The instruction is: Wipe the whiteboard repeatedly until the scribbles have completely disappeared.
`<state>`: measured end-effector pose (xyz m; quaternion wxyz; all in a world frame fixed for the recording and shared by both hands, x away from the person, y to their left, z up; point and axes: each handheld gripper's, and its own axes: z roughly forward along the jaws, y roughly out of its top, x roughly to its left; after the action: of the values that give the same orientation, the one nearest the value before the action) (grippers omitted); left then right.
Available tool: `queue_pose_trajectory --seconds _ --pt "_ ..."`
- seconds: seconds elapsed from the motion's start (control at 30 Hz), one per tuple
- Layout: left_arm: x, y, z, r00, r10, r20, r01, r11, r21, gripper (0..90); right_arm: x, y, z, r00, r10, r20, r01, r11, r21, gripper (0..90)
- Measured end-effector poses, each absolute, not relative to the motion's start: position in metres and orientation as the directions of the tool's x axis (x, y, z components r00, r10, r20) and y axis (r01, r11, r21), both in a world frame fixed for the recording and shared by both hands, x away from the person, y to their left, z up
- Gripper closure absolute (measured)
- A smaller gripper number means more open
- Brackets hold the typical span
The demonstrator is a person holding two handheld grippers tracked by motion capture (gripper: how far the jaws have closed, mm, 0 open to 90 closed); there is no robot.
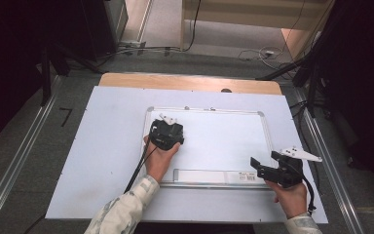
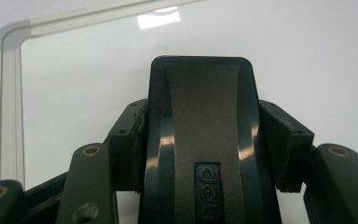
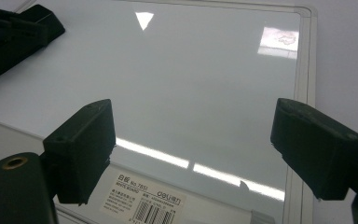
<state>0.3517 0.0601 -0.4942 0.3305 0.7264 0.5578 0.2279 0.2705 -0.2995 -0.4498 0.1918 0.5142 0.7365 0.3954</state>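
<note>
Left claw (image 2: 205, 154): jaws clamped on a black whiteboard eraser (image 2: 204, 116), set on the whiteboard (image 1: 224, 141) near its upper-left corner. Right claw (image 3: 200, 154): jaws wide, holding nothing, over the board's lower-right edge. Board lies flat on the white counter (image 1: 107, 146). Advice: keep eraser flat, pressure even, strokes overlapping.

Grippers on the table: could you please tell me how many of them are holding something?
1. The left gripper, over the whiteboard's left part, is shut on a black eraser; the right gripper, at the board's near right corner, is open and empty.
</note>
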Motion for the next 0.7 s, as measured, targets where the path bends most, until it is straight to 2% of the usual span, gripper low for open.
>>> queue_pose_trajectory --seconds 0.3,0.7 --pt "0.340 0.065 -0.495 0.273 0.961 -0.041 0.656 -0.155 0.739 42.0 0.270 -0.299 -0.450 -0.396 0.910 0.122 0.606 0.160 0.779 12.5" --pt "0.379 0.080 -0.494 0.193 0.980 -0.041 0.667 -0.100 0.739 42.0 0.270 -0.299 -0.450 -0.397 0.910 0.123 0.607 0.159 0.779 12.5"
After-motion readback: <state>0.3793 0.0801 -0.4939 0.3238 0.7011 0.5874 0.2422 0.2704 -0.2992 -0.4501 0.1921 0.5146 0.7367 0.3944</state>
